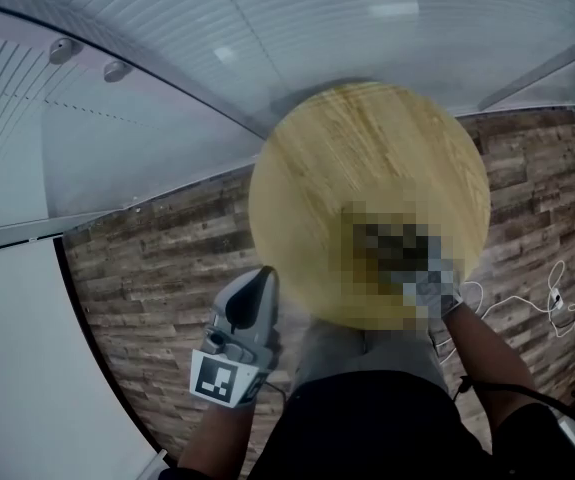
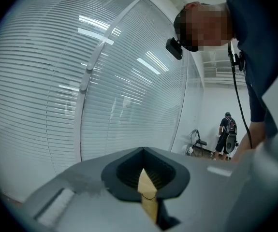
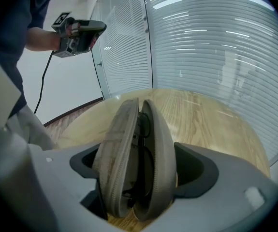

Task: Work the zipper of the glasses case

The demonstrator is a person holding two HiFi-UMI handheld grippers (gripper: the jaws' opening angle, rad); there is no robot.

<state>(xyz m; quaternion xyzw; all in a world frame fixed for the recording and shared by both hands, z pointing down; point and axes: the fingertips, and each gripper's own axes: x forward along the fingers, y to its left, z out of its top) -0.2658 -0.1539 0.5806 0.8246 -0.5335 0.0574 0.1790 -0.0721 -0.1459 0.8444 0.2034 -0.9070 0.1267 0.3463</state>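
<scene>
The grey-brown glasses case (image 3: 134, 163) stands on edge between the jaws of my right gripper (image 3: 143, 178), over the round wooden table (image 3: 206, 115). Its two shells gape apart, the zipper track runs along the left shell, and dark contents show inside. The jaws stand wide. The case leans toward the left jaw and a sliver of table shows beside the right one. In the head view a mosaic patch hides the case, with my right gripper (image 1: 429, 286) at its edge. My left gripper (image 1: 242, 328) is held off the table's near left side, shut and empty (image 2: 146, 178).
Glass walls with white blinds (image 1: 167, 58) curve behind the table (image 1: 367, 138). White cables (image 1: 542, 303) lie on the wood-patterned floor at the right. A person (image 2: 227, 132) stands far off in the left gripper view, beside a chair.
</scene>
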